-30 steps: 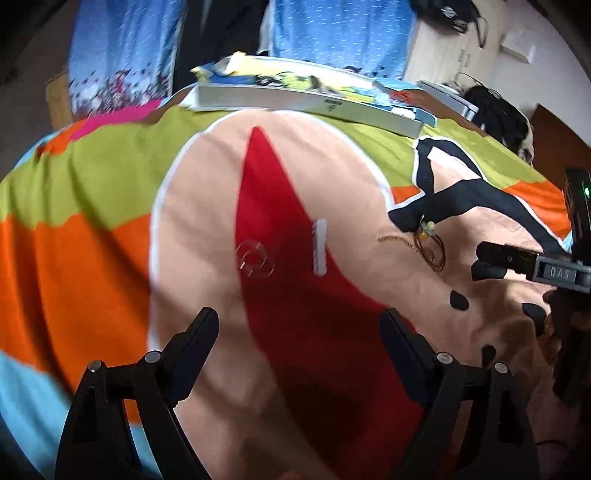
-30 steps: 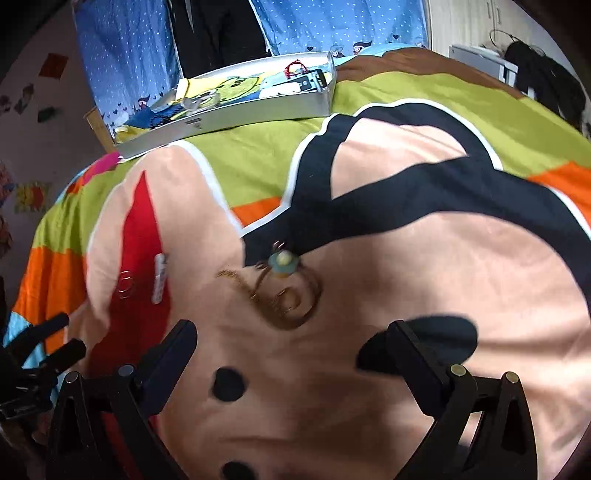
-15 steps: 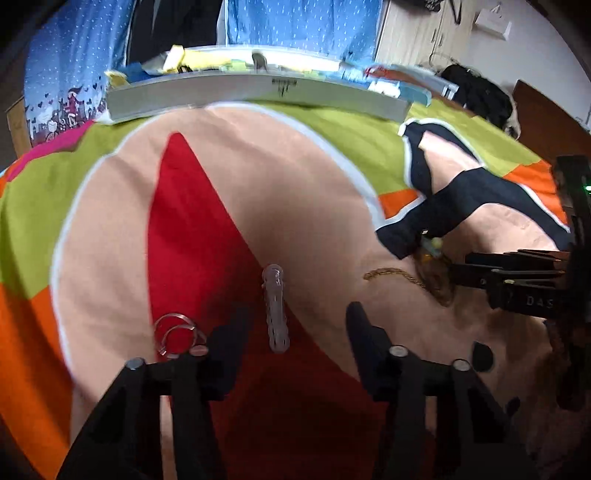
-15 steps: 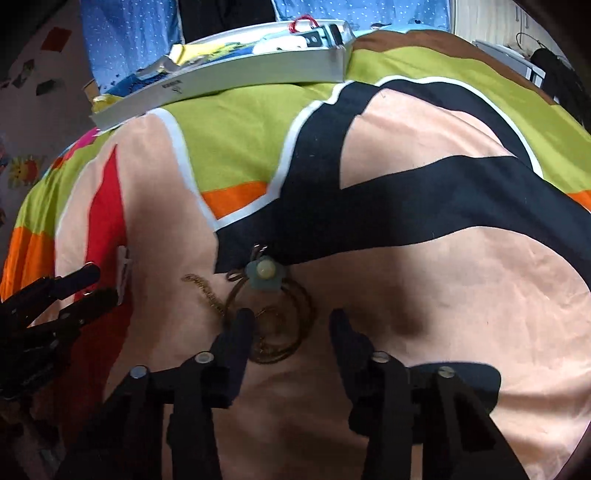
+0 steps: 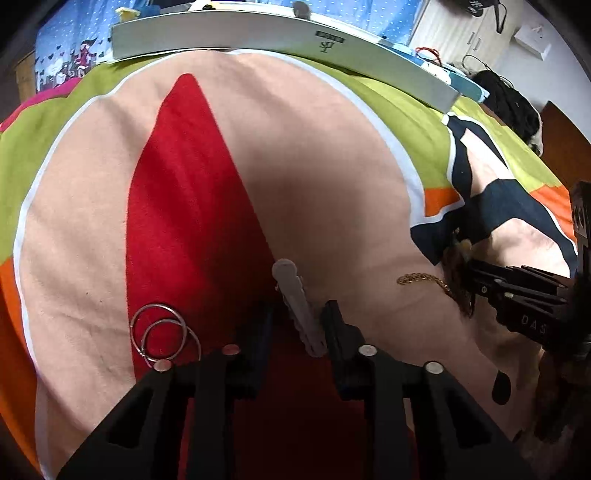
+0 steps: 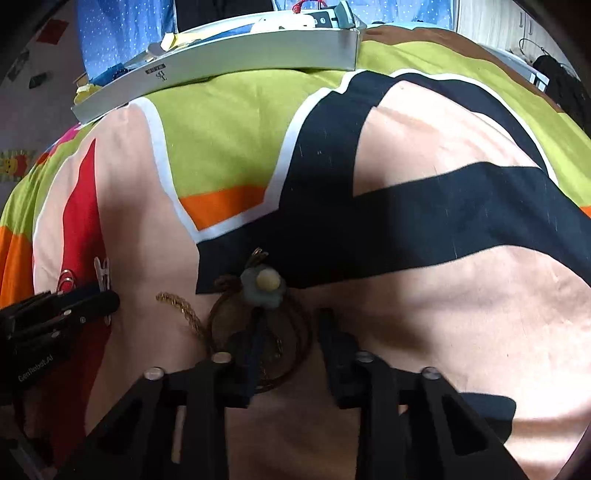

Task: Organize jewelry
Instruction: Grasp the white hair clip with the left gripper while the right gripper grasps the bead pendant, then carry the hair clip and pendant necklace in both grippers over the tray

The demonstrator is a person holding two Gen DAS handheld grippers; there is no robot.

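Straddling hair clip [image 5: 300, 309], silver rings [image 5: 162, 336] beside

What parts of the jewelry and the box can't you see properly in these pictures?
- Left wrist view: the near end of the pale hair clip is hidden between the left tool fingers.
- Left wrist view: the silver rings are partly covered by that tool's finger.
- Right wrist view: the brown cord necklace runs under the right tool.
- Both views: the gray box shows only its side wall; its contents are mostly hidden.

Colourful cartoon-print blanket [image 5: 314, 155] spread underneath – blue dotted fabric [image 6: 122, 26] behind, black clothing heap [image 5: 513, 107] far right.
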